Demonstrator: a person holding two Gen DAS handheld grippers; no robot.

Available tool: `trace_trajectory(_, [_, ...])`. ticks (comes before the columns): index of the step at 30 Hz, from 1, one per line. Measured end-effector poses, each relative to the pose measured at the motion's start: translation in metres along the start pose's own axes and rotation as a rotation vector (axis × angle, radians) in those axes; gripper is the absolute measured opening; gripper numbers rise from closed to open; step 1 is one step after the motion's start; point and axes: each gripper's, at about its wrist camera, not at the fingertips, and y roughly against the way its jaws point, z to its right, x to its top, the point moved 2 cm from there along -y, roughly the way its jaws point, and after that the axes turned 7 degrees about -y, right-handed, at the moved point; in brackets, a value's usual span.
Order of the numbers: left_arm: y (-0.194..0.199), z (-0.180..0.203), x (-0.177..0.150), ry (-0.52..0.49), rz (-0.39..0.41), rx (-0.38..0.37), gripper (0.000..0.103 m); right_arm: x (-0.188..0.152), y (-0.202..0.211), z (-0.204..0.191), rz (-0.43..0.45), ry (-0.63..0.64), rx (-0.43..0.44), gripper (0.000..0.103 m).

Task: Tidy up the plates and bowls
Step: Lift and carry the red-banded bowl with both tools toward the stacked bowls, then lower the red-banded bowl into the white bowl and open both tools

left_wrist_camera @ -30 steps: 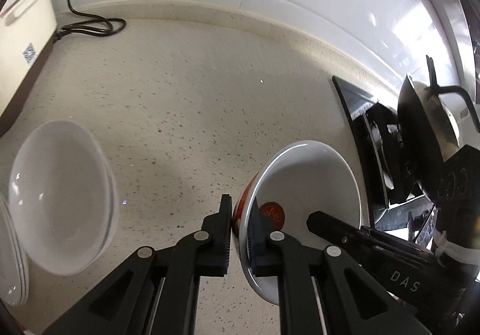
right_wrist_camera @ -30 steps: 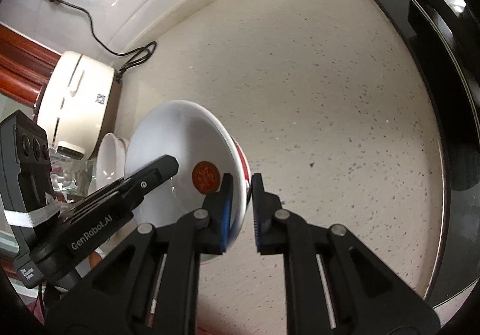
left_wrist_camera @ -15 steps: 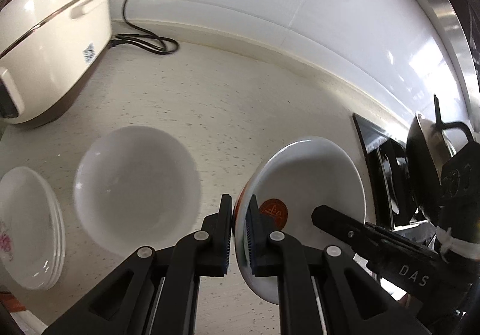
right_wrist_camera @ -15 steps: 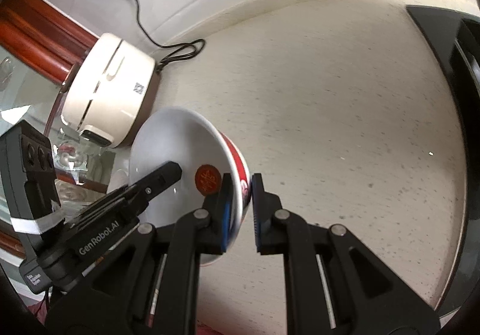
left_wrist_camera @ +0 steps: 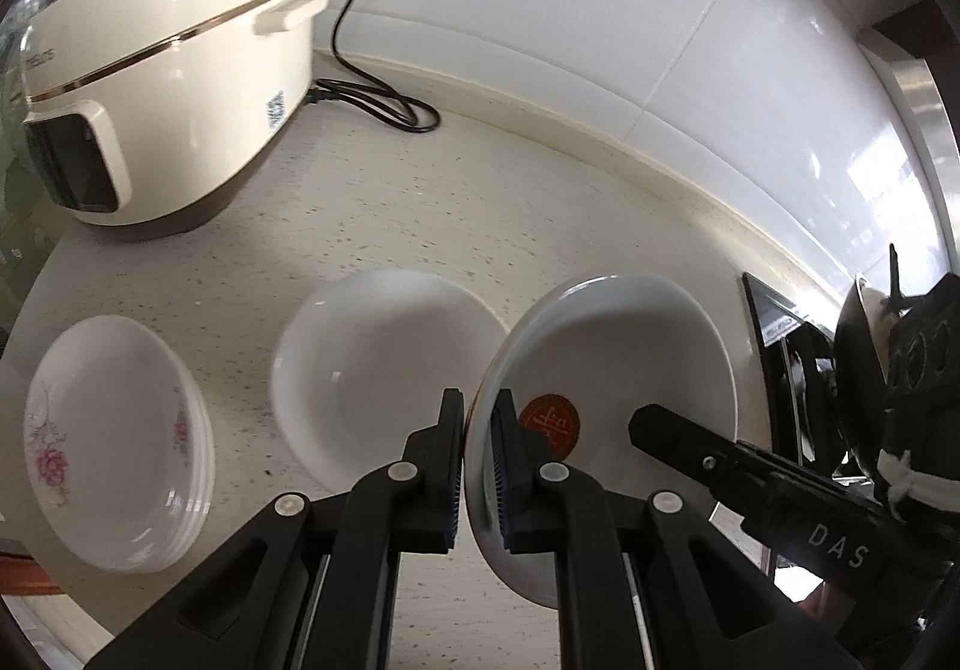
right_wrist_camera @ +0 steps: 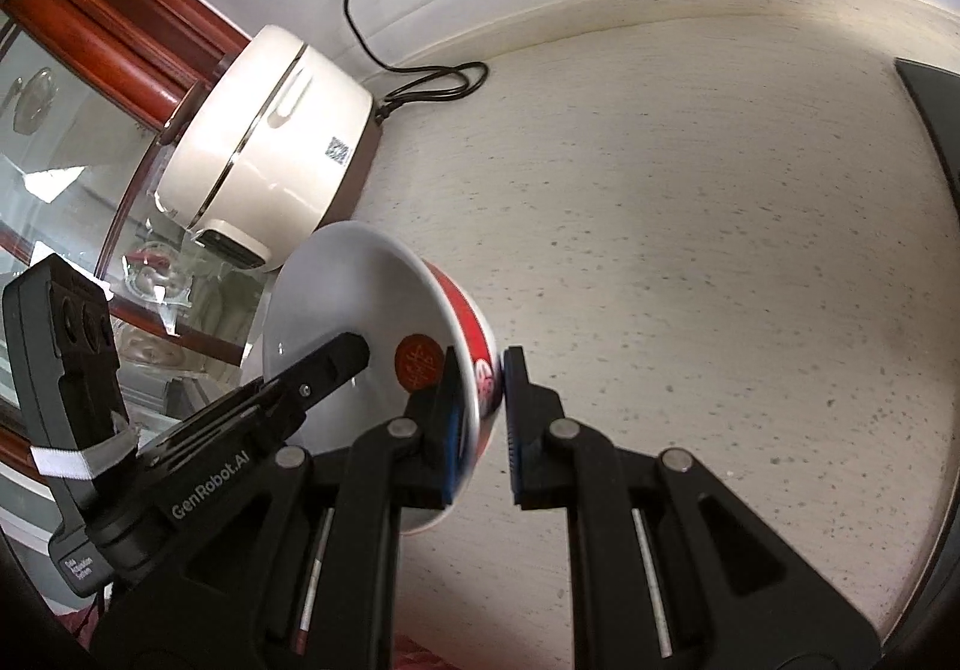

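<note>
Bowl (left_wrist_camera: 624,346) with a red outer band and a red round mark inside hangs tilted above the tabletop (left_wrist_camera: 480,214), just right of a plain white bowl (left_wrist_camera: 384,364), its rim pinched on opposite sides by the left tongs (left_wrist_camera: 478,466) and the right tongs (right_wrist_camera: 483,418). Sorting looks partly done: flowered plates (left_wrist_camera: 114,448) already sit stacked at the left. This bowl likely still has to be nested in the white one.
</note>
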Motion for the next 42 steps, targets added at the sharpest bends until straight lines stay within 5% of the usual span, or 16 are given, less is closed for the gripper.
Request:
trace_trajectory(19, [-0.009, -0.05, 0.0, 0.079, -0.02, 0.061, 0.01, 0.001, -0.046, -0.04, -0.065, 0.089, -0.02, 0.015])
trace_trajectory(42, [-0.028, -0.058, 0.005, 0.011, -0.109, 0.081, 0.014, 0.003, -0.071, -0.056, -0.096, 0.221, -0.135, 0.019])
